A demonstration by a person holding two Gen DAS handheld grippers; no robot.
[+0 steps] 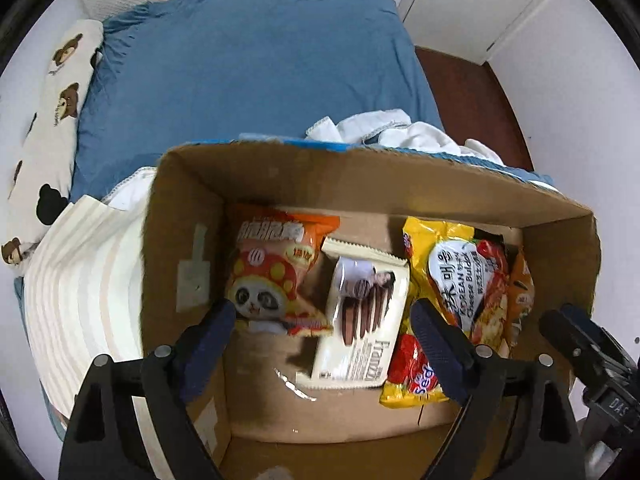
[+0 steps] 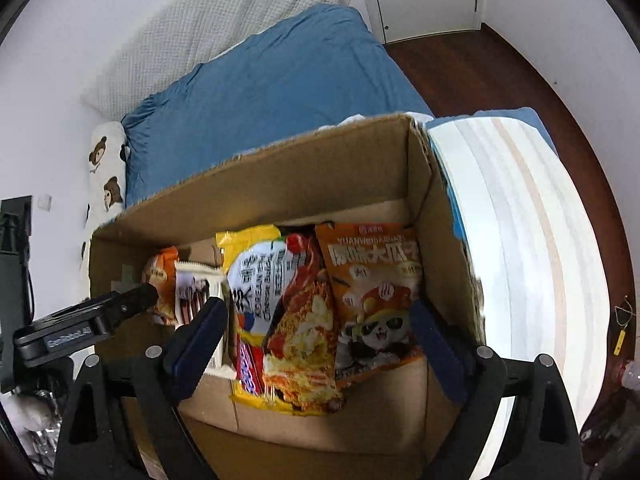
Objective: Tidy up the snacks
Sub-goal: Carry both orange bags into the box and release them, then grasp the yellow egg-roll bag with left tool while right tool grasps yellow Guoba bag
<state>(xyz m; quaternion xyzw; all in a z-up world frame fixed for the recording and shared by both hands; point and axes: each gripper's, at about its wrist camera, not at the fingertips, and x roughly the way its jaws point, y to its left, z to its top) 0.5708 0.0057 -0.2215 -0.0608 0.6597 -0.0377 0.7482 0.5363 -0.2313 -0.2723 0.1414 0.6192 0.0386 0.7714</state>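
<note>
An open cardboard box [image 1: 192,208] holds snack packs. In the left wrist view, from left: an orange panda pack [image 1: 276,268], a white Franzzi biscuit pack [image 1: 364,312], a yellow Korean noodle pack [image 1: 464,280]. My left gripper [image 1: 324,320] is open and empty above the box. The right wrist view shows the box [image 2: 280,184], the noodle pack [image 2: 284,312] and an orange panda seed pack [image 2: 376,296]. My right gripper [image 2: 316,324] is open and empty above them. Each gripper shows in the other's view, the right one [image 1: 576,332] and the left one [image 2: 92,320].
The box sits on a bed with a blue cover [image 1: 248,72]. A striped white cloth [image 1: 84,292] lies left of the box, a bear-print pillow [image 1: 52,128] beyond. White cloths [image 1: 392,128] lie behind the box. Dark wood floor [image 2: 500,68] is at the right.
</note>
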